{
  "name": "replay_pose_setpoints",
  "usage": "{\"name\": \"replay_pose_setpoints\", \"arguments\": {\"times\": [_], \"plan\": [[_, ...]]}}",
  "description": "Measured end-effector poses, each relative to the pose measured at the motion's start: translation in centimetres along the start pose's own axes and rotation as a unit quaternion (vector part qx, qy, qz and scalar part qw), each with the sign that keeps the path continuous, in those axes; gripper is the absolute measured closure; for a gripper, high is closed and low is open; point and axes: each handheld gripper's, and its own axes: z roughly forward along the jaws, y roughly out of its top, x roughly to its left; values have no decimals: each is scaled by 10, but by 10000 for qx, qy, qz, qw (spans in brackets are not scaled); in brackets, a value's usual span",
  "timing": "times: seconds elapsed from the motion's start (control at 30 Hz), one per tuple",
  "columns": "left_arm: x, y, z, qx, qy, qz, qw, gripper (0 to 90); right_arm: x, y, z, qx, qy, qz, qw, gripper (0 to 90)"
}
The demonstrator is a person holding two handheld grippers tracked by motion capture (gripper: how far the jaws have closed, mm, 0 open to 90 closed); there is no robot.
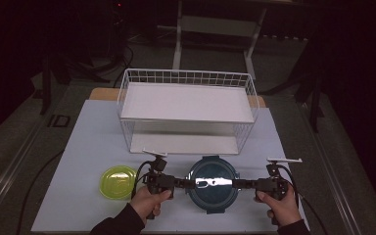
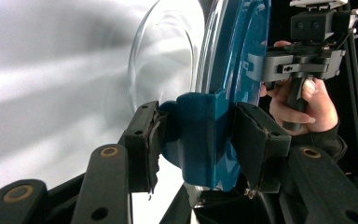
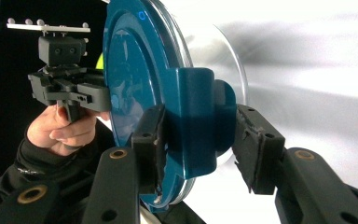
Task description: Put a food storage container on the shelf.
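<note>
A round clear container with a teal lid point(image 1: 211, 183) hangs between my two grippers near the table's front edge. My left gripper point(image 1: 188, 184) is shut on the teal latch tab at its left side, and my right gripper point(image 1: 236, 184) is shut on the tab at its right side. In the left gripper view the black jaws of my left gripper point(image 2: 198, 140) clamp the teal tab point(image 2: 200, 135), with the lid point(image 2: 242, 56) edge-on above. In the right gripper view my right gripper point(image 3: 198, 135) pinches the opposite tab point(image 3: 196, 116) below the lid point(image 3: 130, 79).
A white two-tier wire rack point(image 1: 186, 110) stands behind the container at the table's middle. A yellow-green bowl point(image 1: 118, 181) lies left of my left hand. The white table top point(image 1: 78, 147) ends just in front of the hands.
</note>
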Motion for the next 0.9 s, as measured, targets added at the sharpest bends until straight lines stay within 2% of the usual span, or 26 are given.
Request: {"name": "replay_pose_setpoints", "arguments": {"times": [0.2,0.47,0.63,0.9], "plan": [[-12,8,-12,-49,9,116,9999,517,14,8,-4,-67,29,-161,9998,559],[-27,19,-27,-249,20,226,9994,517,34,20,-9,-172,47,-333,9993,559],[-40,28,-40,-360,29,435,9984,517,52,31,-14,-261,49,-547,9981,559],[-62,49,-64,-580,91,623,9963,518,79,55,-21,-441,127,-794,9958,559]]}}
